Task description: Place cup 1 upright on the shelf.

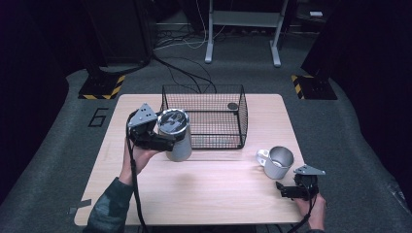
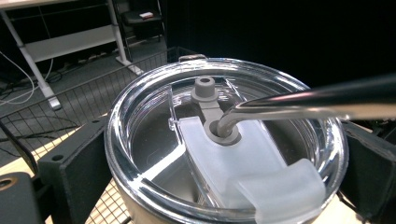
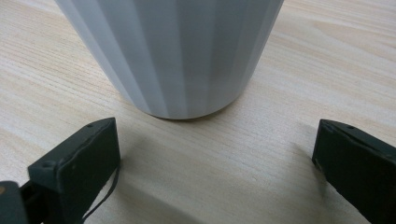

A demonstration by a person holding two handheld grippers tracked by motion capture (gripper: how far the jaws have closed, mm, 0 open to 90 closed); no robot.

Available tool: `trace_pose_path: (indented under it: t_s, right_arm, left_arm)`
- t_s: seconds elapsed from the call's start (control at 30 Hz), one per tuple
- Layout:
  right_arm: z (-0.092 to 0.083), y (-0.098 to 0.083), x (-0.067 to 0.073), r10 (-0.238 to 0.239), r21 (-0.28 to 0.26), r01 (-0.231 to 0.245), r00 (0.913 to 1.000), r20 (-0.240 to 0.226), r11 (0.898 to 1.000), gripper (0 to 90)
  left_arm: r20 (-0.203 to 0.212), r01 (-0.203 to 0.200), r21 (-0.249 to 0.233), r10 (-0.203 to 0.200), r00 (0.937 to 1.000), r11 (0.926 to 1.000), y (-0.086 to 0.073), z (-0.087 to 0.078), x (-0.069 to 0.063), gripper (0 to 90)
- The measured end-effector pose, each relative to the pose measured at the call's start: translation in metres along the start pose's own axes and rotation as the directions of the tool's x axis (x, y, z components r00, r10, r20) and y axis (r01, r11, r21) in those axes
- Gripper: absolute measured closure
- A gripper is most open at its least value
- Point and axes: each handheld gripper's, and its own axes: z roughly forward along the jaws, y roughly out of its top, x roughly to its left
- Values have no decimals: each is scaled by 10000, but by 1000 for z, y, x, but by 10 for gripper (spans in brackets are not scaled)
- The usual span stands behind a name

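A steel tumbler (image 1: 176,138) with a clear lid (image 2: 219,154) stands by the front left corner of the black wire basket (image 1: 241,116). My left gripper (image 1: 167,141) is shut on its sides. In the left gripper view the jaws press on either side of the lid, and a bent metal straw (image 2: 303,100) runs from the lid's hole off to the right. A white faceted mug (image 1: 274,162) with a metal-looking inside stands at the table's right front. My right gripper (image 1: 285,189) sits just in front of it, open, its jaws wide apart around bare wood below the mug (image 3: 173,51).
A small dark round thing (image 1: 232,106) lies in the basket's back right corner. The basket's wire wall (image 2: 70,93) rises behind the tumbler. A wide stretch of bare wooden table (image 1: 214,189) lies between the two hands. Beyond the table are cables and a white stand (image 1: 243,29).
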Motion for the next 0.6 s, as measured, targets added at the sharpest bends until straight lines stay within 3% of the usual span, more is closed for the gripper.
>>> trace_pose_path:
  t_s: [0.3,0.6]
  right_arm:
    - [0,0,0,27,16,-27,10000,-25,10000,4]
    - [0,0,0,-8,-63,8,10000,0,10000,4]
  left_arm:
    - [45,191,48,-191,9998,9998,8,11,5,39]
    - [1,-110,212,110,9999,9997,18,17,8,39]
